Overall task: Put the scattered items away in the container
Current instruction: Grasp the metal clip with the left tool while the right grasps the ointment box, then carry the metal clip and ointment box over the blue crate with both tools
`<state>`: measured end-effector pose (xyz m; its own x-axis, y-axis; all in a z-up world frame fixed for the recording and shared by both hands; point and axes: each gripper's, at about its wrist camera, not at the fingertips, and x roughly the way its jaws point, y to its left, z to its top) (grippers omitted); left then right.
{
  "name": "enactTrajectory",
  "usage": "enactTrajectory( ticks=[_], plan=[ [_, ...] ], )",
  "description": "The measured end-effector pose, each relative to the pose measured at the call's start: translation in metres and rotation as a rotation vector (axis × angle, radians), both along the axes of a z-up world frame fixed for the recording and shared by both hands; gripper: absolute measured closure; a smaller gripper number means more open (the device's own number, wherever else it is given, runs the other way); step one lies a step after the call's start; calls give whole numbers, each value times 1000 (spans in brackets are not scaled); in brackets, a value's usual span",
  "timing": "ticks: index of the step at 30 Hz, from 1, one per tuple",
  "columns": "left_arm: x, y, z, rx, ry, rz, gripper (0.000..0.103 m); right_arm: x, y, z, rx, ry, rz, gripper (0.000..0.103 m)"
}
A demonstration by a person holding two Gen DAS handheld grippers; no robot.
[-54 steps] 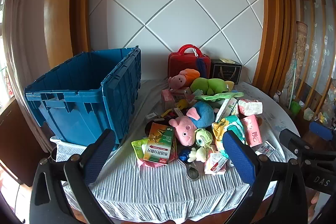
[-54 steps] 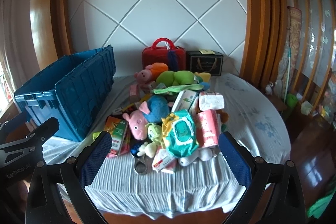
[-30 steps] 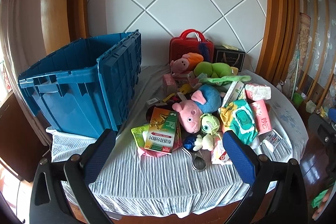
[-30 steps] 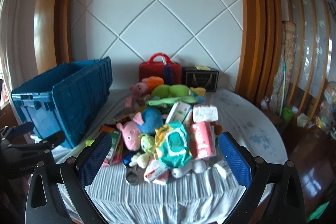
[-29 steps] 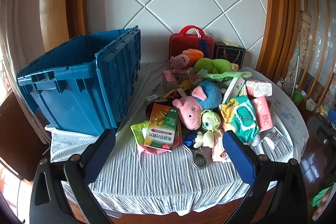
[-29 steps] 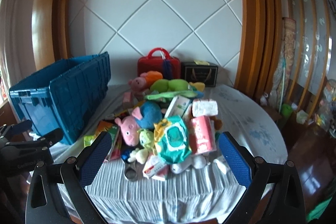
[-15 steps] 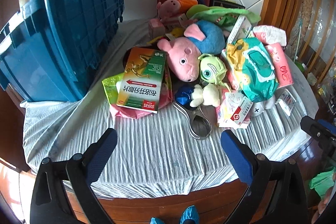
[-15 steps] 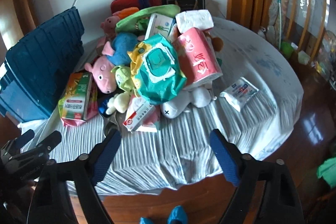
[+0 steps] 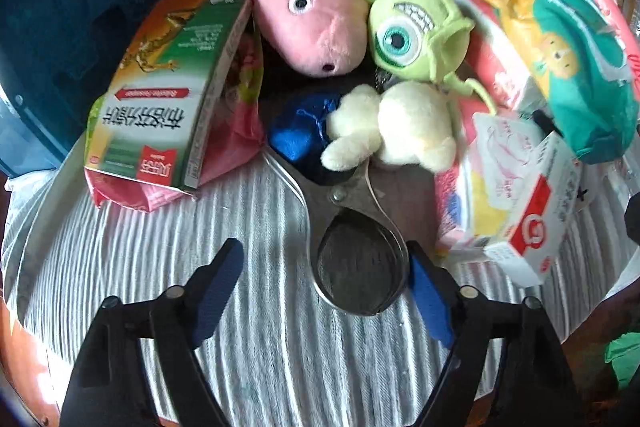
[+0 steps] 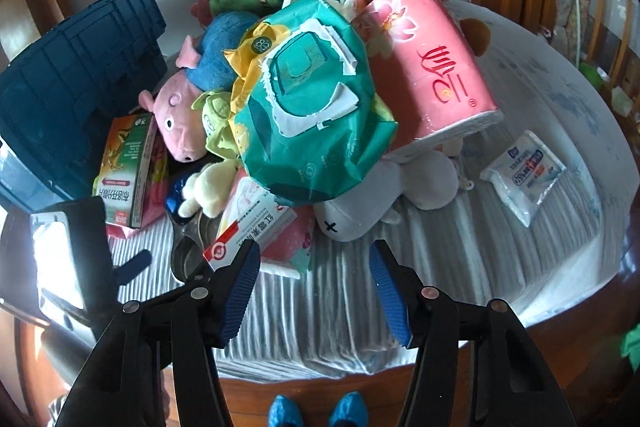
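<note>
Your left gripper (image 9: pixel 320 287) is closing, fingers either side of the metal strainer (image 9: pixel 360 267) lying on the table (image 9: pixel 160 247), not pinching yet. It's stiff, thin, prob slippery: grab the rim or the hinge. Your right gripper (image 10: pixel 314 283) is closing on nothing, just short of the red-and-white box (image 10: pixel 248 231); light, crushable cardboard. Blue crate (image 10: pixel 72 99) sits left of the pile; can't see inside.
</note>
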<state>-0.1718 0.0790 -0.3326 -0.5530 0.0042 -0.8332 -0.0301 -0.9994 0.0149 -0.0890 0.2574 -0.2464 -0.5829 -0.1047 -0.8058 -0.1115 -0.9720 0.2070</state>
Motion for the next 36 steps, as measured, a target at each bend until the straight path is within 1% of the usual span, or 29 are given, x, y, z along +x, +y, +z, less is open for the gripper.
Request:
enactTrajectory(
  ticks=[1,7,10,12,14,15,16,18,23,26,30,34,36],
  plan=[
    [-1,-4,1,0,4,3,39,-3,-3,-3,-13,-3,-2,46],
    [0,-14,4,1,12,-58,56,-19,-27,-20,-84,-21,-41,46],
    [-1,-21,1,27,14,-72,55,-27,-39,-30,-83,-29,-74,46],
    [-4,-25,-1,42,18,-84,55,-30,-48,-37,-47,-42,-93,46],
    [-6,-25,0,40,10,-109,56,-29,-53,-41,4,-48,-104,53],
    [-5,-26,2,43,10,-117,59,-26,-53,-40,12,-39,-113,61],
    [-3,-28,4,43,18,-124,59,-24,-53,-38,14,-37,-121,69],
    [4,-30,13,37,41,-138,59,-19,-52,-35,20,-37,-130,75],
    [24,-42,49,46,108,-155,59,-4,-59,-22,31,-25,-110,76],
    [31,-52,66,44,148,-158,59,4,-69,-6,25,12,-85,76],
    [29,-61,92,29,206,-132,60,-1,-88,16,23,64,-15,76],
    [38,-67,118,6,253,-78,60,-13,-107,25,15,87,61,76],
    [29,-69,124,-4,278,-45,60,-9,-115,27,12,97,105,76]
  ],
)
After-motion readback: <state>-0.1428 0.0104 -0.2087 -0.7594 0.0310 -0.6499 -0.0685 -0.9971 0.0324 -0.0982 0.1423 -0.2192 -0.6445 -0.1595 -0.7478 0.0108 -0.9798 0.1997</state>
